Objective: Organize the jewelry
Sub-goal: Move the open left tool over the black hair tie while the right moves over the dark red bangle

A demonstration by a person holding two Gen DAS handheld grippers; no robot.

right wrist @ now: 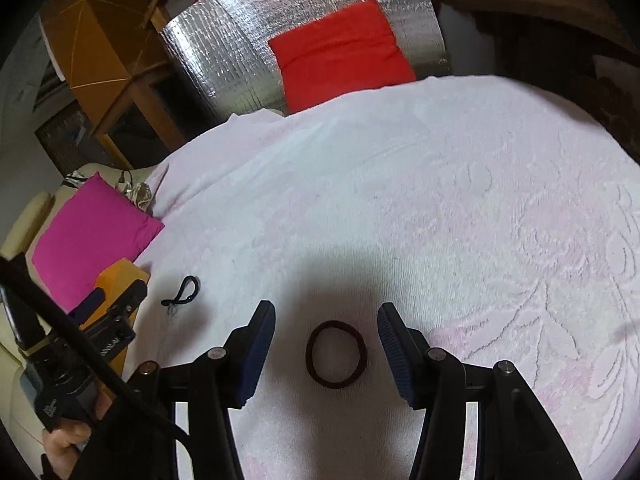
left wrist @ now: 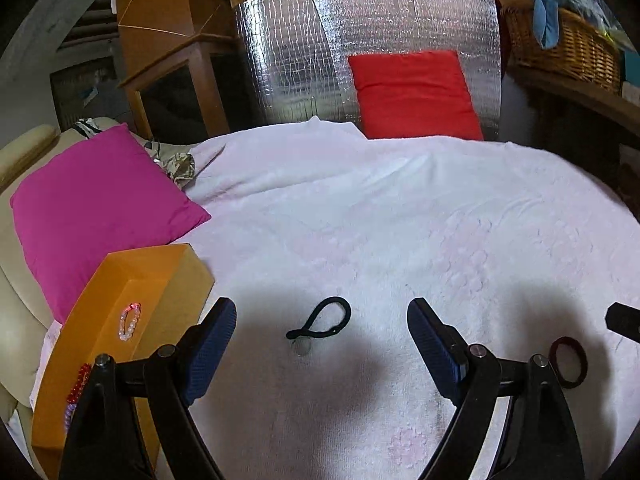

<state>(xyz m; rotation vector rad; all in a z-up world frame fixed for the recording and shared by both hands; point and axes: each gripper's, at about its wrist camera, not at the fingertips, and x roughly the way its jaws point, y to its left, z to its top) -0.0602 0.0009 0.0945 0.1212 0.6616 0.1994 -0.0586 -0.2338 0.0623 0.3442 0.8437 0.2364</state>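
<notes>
A black cord loop with a small round pendant [left wrist: 320, 320] lies on the white bedspread [left wrist: 400, 220], between the fingers of my open left gripper [left wrist: 322, 312]. It also shows in the right wrist view [right wrist: 182, 292]. A dark red hair tie [right wrist: 335, 354] lies flat between the fingers of my open right gripper [right wrist: 326, 320]; it shows at the right of the left wrist view [left wrist: 568, 362]. An orange box [left wrist: 120, 304] at the left holds a pink bead bracelet [left wrist: 130, 322] and a red bead bracelet [left wrist: 78, 382].
A magenta cushion [left wrist: 100, 208] lies behind the orange box. A red cushion [left wrist: 416, 96] leans on a silver foil panel [left wrist: 300, 60] at the bed's far edge. A wicker basket [left wrist: 568, 48] stands at the back right, wooden furniture [left wrist: 168, 40] at the back left.
</notes>
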